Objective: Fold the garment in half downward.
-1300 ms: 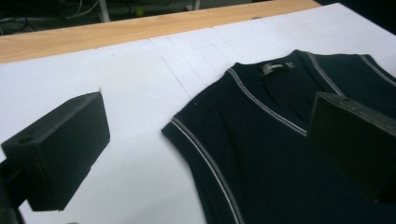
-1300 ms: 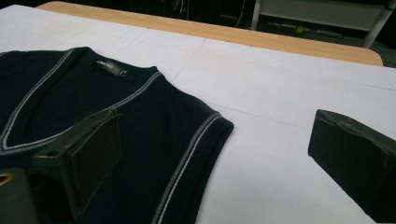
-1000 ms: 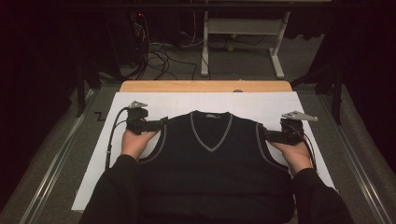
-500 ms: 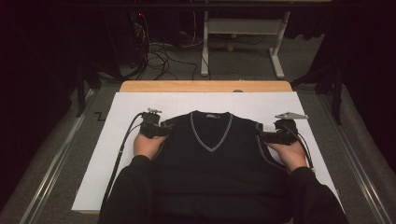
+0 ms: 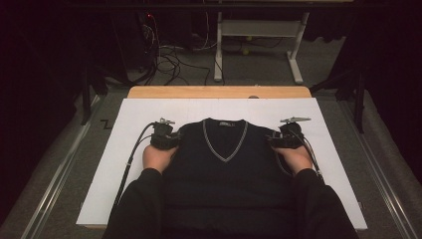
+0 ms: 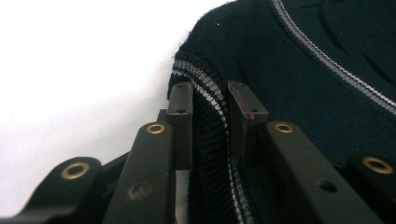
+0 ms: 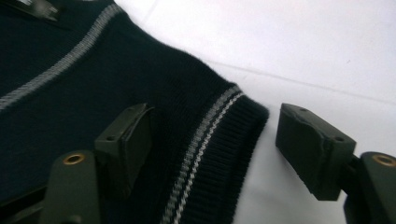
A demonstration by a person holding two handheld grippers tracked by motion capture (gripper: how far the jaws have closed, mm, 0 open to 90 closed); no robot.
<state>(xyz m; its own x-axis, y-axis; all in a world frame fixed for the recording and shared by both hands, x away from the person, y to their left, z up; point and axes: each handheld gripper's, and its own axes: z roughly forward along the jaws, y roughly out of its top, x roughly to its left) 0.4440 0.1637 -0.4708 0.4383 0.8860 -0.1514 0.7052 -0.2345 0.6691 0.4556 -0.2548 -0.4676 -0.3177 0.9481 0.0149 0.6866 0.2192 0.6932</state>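
Observation:
A dark navy sleeveless knit vest with a grey-striped V-neck lies flat on the white board. My left gripper is at its left shoulder. In the left gripper view the jaws have just been closing and now pinch the striped armhole ribbing, which bunches up between the pads. At the right shoulder my right gripper straddles the other armhole edge. Its jaws have been closing, with the ribbed trim between them, one pad over the knit and the other over the board, neither pressing.
The white board rests on a wooden table. A person's dark sleeves cover the vest's lower corners. Beyond the table are floor cables and a desk frame's legs. Metal rails run along both sides.
Both hands moved inward onto the vest's shoulders and sank toward the board. The left jaws closed around the armhole ribbing; the right jaws narrowed slightly.

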